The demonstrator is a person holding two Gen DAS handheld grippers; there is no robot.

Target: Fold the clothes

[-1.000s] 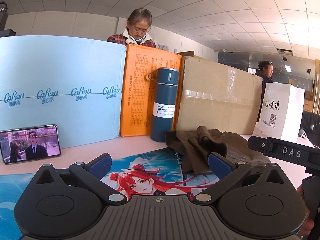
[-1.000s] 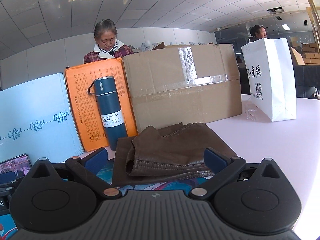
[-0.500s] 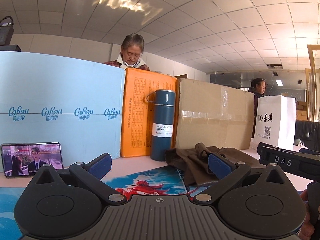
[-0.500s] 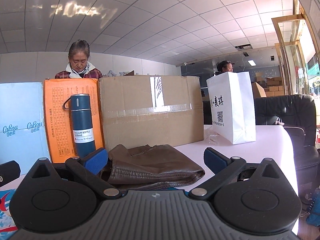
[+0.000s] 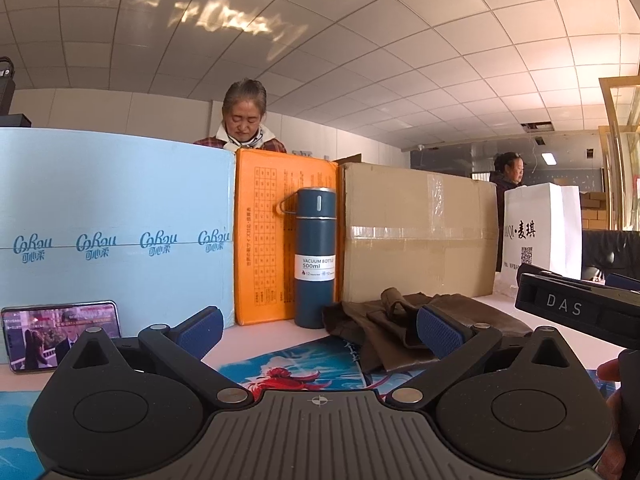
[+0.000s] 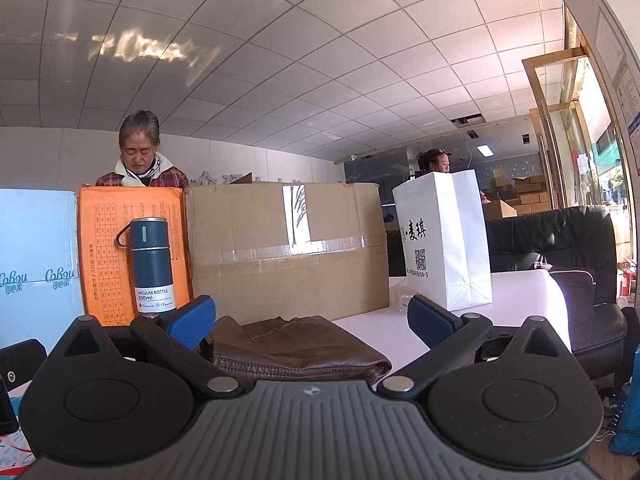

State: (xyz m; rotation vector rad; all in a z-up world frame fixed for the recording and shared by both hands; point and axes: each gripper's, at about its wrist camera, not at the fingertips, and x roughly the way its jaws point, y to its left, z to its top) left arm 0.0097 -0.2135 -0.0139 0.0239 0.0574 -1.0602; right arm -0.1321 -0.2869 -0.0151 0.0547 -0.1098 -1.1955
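Both my jaws are spread wide and hold nothing. Left gripper (image 5: 320,330) hangs above the surface (image 5: 272,340), its blue pads well apart. The garment (image 5: 384,326), brown and bunched in a folded heap, lies on the surface ahead and right of my left jaws; my right pad (image 5: 438,336) overlaps it in the left view, but I can't tell if it touches. Part of the garment rests on a printed mat (image 5: 304,364) that runs under my left jaws.

Right gripper (image 6: 308,318) is low, just over the garment (image 6: 296,350), which sits between my right jaws and just ahead, nearer the left pad (image 6: 192,320). Contact unclear. The leather-like fold faces me, with a stitched edge showing.

Beyond both jaws, a blue bottle (image 5: 315,258) stands upright, behind the garment and left of it. Behind the bottle is an orange box (image 5: 266,240), a pale blue box (image 5: 116,224) to its left and a cardboard box (image 5: 416,236) to its right. A white bag (image 6: 444,240) stands far right on the surface. A phone (image 5: 60,334) with a lit screen leans at far left of my left jaws. A person (image 5: 245,120) stands behind the boxes.
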